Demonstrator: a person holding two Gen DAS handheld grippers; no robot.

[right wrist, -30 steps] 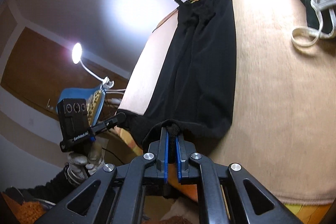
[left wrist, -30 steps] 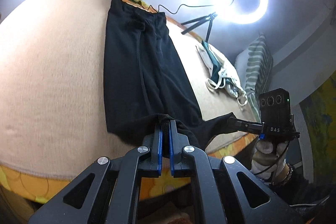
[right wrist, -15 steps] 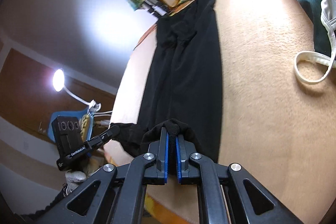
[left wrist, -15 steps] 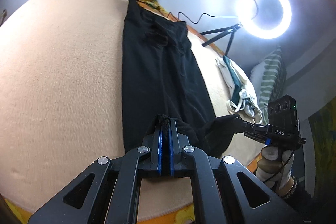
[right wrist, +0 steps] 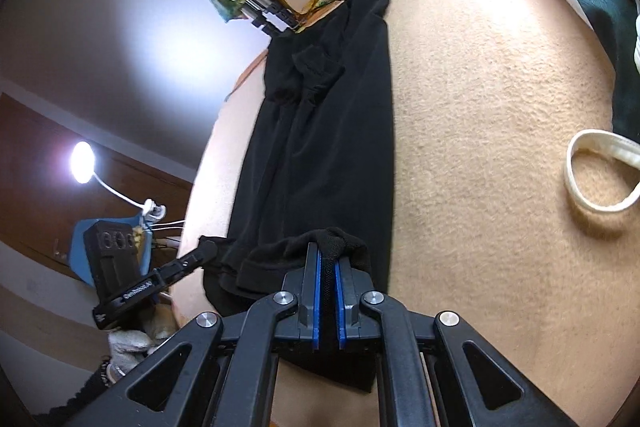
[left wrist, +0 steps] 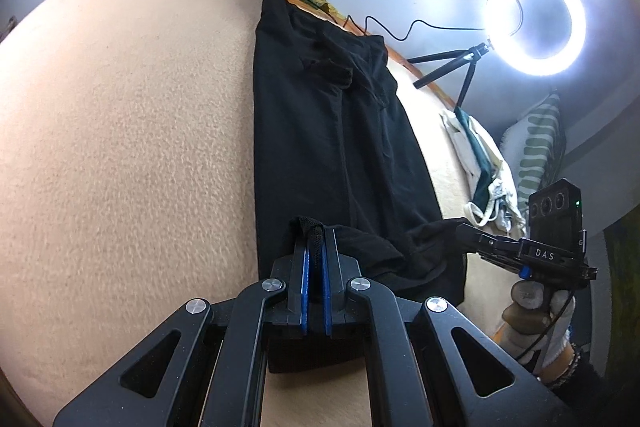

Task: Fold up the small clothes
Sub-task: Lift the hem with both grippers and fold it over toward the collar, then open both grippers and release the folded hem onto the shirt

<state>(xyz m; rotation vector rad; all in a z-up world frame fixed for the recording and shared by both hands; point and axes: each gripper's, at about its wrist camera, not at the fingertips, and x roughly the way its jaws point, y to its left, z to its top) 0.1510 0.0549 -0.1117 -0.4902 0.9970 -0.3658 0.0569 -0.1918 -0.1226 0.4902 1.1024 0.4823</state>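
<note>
You pinch the near hem of the black garment [left wrist: 336, 155], lying lengthwise on the tan bed [left wrist: 120, 147], with left gripper [left wrist: 315, 239] and right gripper [right wrist: 328, 255], likely starting a fold toward its far end.

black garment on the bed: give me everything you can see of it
The long black soft-knit garment lies stretched lengthwise on the beige fleece blanket, far end bunched with a small folded flap. Its near hem is lifted and pinched at two spots: the left hand-held gripper and the right hand-held gripper are both shut on it.
</note>
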